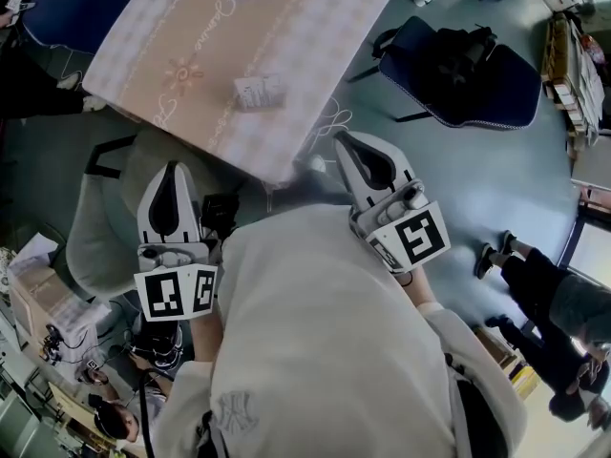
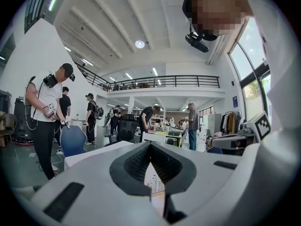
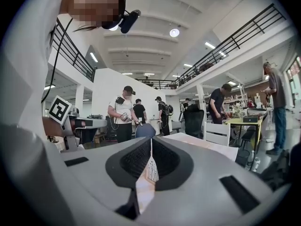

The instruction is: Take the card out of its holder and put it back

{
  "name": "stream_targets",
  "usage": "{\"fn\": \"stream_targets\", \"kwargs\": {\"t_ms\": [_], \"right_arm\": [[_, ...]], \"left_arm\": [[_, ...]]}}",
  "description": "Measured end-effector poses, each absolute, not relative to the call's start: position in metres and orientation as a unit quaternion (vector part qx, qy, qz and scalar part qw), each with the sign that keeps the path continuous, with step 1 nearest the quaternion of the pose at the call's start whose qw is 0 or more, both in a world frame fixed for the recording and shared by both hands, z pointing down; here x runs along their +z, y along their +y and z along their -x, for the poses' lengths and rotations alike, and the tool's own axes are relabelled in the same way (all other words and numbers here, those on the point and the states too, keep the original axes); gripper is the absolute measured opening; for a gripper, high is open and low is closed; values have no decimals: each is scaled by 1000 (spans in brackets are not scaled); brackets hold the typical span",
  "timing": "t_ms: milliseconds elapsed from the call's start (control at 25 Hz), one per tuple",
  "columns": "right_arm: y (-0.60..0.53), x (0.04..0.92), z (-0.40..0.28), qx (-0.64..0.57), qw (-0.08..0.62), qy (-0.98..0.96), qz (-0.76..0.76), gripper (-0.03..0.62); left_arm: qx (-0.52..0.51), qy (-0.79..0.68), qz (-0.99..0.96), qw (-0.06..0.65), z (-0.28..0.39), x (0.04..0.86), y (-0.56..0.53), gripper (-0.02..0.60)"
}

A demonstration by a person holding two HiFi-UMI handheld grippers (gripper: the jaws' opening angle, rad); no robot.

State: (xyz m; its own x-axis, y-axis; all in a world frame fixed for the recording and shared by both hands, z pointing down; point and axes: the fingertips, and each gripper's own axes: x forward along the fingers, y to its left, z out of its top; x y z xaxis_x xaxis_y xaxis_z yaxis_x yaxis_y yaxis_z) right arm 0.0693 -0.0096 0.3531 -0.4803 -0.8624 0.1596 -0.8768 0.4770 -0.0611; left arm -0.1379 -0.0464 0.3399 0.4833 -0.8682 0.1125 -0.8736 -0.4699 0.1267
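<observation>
A small white card holder [image 1: 258, 92] with a printed card in it stands on the table [image 1: 191, 36], which has a pink and checked cloth. Both grippers hover short of the table's near edge, level and pointing at it. The left gripper [image 1: 172, 166] is shut with nothing in it; through the slit under its touching tips [image 2: 150, 146] I see the card [image 2: 154, 181]. The right gripper [image 1: 341, 138] is also shut and holds nothing; the card [image 3: 151, 169] shows behind its closed tips [image 3: 151, 140].
A grey chair [image 1: 100, 232] stands under the table's near left side. A dark blue chair with a black bag [image 1: 463, 74] is at the right. A person [image 1: 549, 299] stands on the floor at the right; several people stand around the hall.
</observation>
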Motion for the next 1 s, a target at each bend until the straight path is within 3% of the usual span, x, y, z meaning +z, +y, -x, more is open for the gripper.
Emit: {"fn": "stream_targets", "kwargs": {"t_ms": [1000], "right_arm": [[-22,358,-51,64,73,-869,-485,18]], "left_arm": [[16,-529,-843,94,158,348,-53,0]]}}
